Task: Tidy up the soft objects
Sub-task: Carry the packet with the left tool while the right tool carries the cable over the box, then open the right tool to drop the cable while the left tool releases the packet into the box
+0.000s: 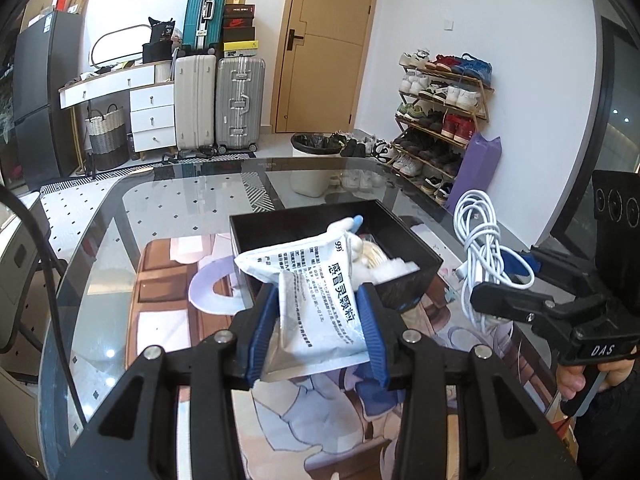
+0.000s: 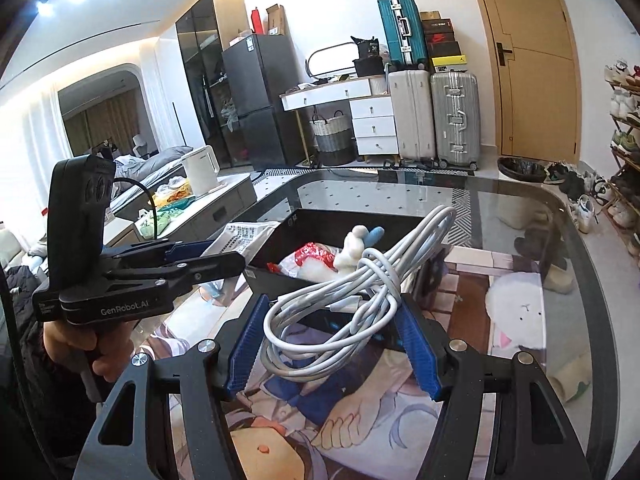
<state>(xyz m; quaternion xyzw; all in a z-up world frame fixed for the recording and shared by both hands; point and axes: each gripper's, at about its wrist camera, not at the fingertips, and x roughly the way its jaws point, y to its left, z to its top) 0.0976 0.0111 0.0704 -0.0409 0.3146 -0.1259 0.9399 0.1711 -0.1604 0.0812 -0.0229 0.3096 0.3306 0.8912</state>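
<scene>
A crinkled white plastic medicine sachet (image 1: 316, 300), printed with black Chinese characters and a "999" mark, is clamped between the ribbed blue pads of the left gripper (image 1: 318, 334), its far end over the near rim of the box. A bundle of smooth white coiled cable (image 2: 340, 312) is clenched between the ribbed blue pads of the right gripper (image 2: 334, 346); "DAS" is read on that tool's body, "GenRobot.AI" on the left one. Just beyond both, a rectangular matte black open box (image 1: 400, 224) holding a white plush toy (image 2: 354, 250) is seen on the glass table (image 1: 180, 200).
</scene>
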